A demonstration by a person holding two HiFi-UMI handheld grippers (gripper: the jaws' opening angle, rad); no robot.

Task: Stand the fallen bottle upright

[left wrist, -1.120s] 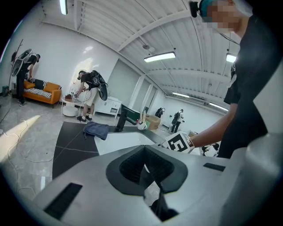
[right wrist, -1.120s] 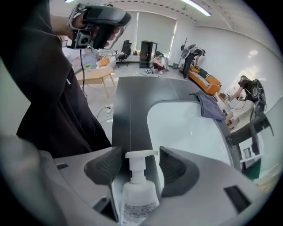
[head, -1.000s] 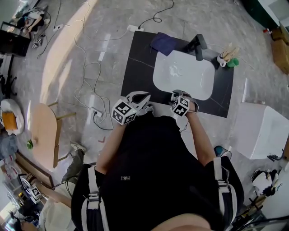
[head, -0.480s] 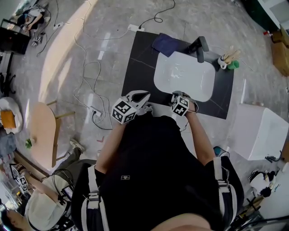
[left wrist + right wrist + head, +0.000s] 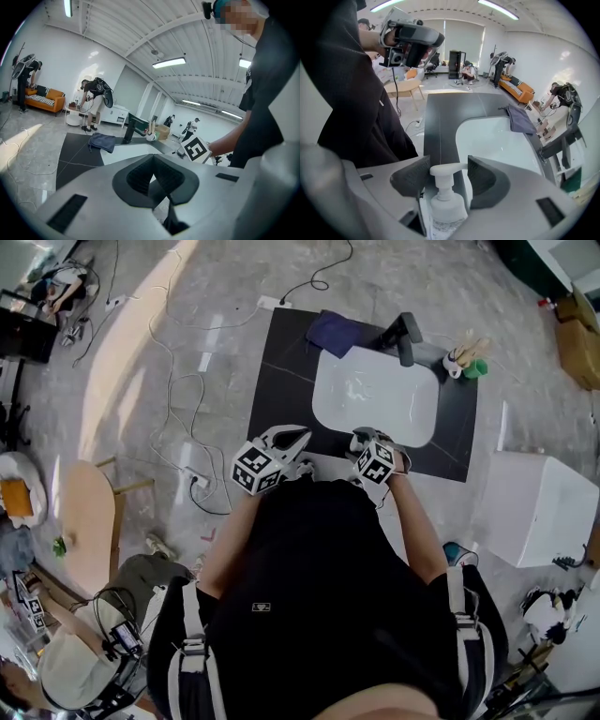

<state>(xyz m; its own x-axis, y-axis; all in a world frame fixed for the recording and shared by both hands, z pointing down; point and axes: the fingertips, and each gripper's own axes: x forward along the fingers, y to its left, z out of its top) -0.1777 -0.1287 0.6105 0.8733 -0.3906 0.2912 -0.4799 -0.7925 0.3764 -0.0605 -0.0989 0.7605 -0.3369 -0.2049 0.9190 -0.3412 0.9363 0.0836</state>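
A clear pump bottle [image 5: 447, 206] with a white pump head [image 5: 440, 169] stands upright between the jaws of my right gripper [image 5: 449, 161]. The pads sit either side of the pump head without pressing it, so this gripper is open. In the head view the right gripper [image 5: 364, 437] hangs over the near edge of the black counter [image 5: 281, 381], and the bottle is hidden beneath it. My left gripper [image 5: 302, 439] hovers just to its left. Its fingertips meet with nothing between them, as the left gripper view [image 5: 153, 157] also shows.
A white sink [image 5: 375, 399] is set in the counter, with a black faucet [image 5: 405, 334] behind it, a blue cloth [image 5: 336, 332] at its far left and a cup of brushes [image 5: 466, 357] at the right. Cables [image 5: 178, 399] trail over the floor. A white box [image 5: 530, 512] stands right.
Both grippers stay at the counter's near edge. The head view has shifted slightly, and a crouching person has come into the lower left corner.
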